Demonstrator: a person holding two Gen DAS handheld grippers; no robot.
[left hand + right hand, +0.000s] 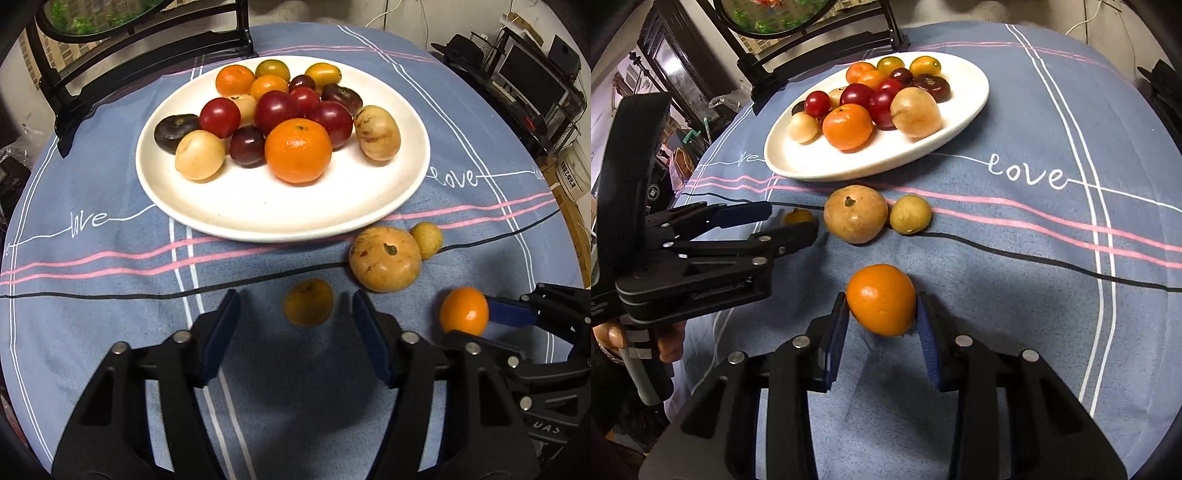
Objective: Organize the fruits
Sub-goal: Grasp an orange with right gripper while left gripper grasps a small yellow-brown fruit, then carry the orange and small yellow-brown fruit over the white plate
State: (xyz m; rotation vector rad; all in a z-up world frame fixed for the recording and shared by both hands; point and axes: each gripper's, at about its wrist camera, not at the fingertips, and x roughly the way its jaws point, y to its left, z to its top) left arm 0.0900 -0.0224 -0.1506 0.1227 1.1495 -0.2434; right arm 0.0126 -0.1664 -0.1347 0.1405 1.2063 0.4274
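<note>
Between right hand-held gripper [882,314] pads: orange [881,299], pinched; left hand-held gripper [295,306] spread around tangerine [308,302].

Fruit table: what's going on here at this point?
A person is gathering fruit onto a white plate. The right gripper is shut on an orange tangerine. The left gripper is open around a dull orange fruit on the cloth. Two tan fruits also lie off the plate.

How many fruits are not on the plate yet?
4: a dull orange one between the left gripper's open fingers, a bright orange in the right gripper, and a big tan fruit touching a small yellowish one.
</note>
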